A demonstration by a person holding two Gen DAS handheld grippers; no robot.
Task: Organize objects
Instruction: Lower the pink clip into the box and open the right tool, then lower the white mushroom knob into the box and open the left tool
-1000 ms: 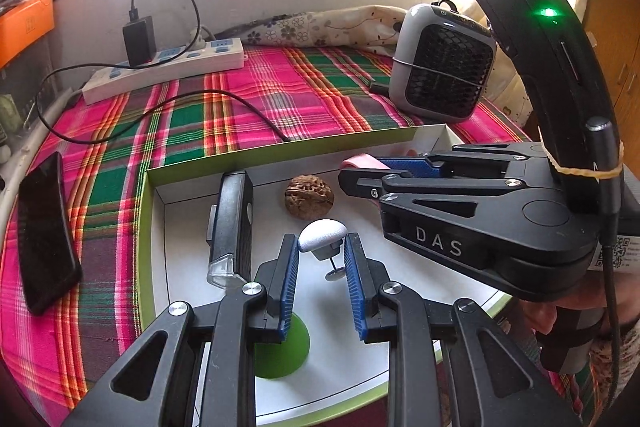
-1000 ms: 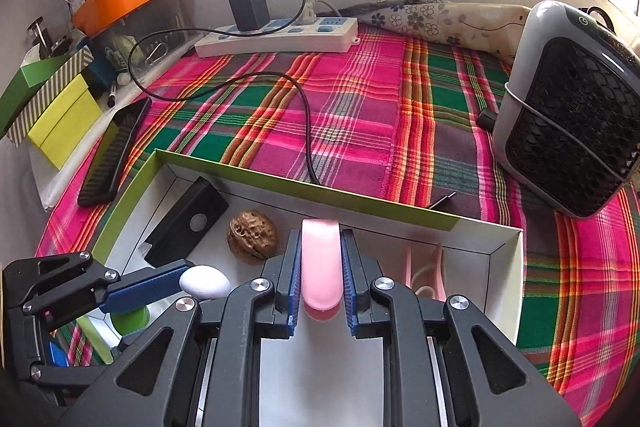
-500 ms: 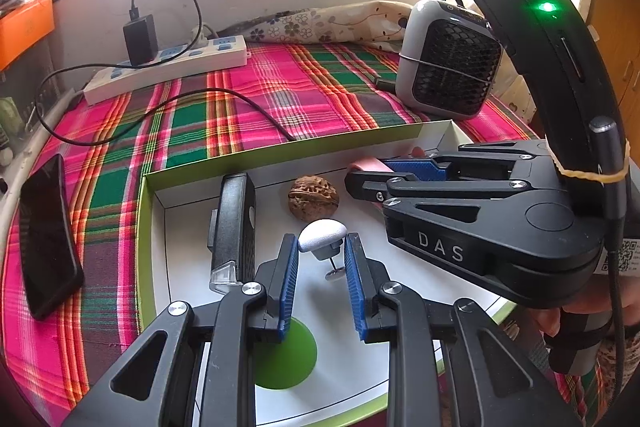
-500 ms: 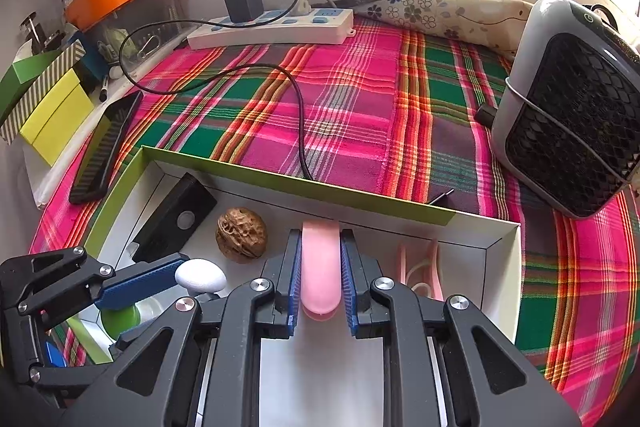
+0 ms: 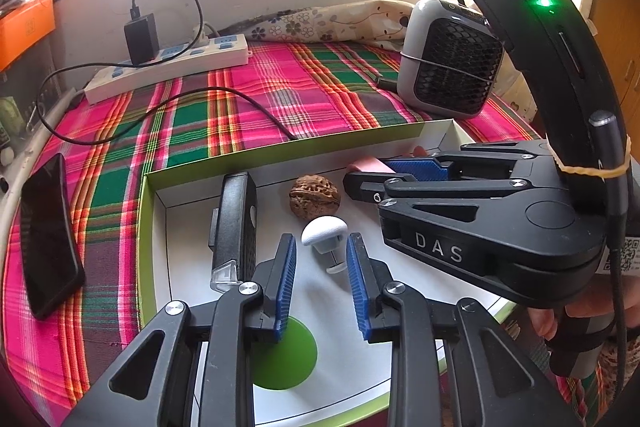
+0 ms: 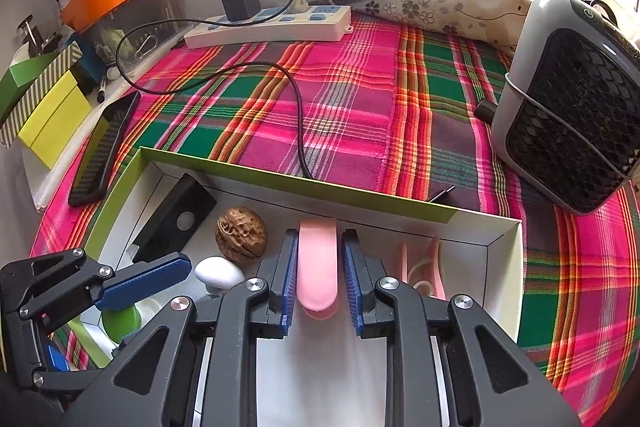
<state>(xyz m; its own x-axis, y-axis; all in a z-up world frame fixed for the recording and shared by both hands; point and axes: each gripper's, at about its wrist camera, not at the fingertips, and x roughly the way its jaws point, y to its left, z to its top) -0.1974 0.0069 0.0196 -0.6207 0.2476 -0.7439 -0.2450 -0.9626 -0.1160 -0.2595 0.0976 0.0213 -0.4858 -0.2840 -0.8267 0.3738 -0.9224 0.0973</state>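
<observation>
Both claws are being opened. The left claw [image 5: 322, 263] is parted slightly around the white mushroom-shaped knob [image 5: 325, 235], which is released from the grip seen a second ago and stands between the pads on the floor of the white box [image 5: 160, 227]. The right claw [image 6: 320, 267] is likewise eased off the pink clip [image 6: 318, 267], now lying free between its pads. Both items thus appear delivered into the box. The clip's near end is hidden by the claw; a pink object [image 6: 420, 267] right of it is hard to identify.
</observation>
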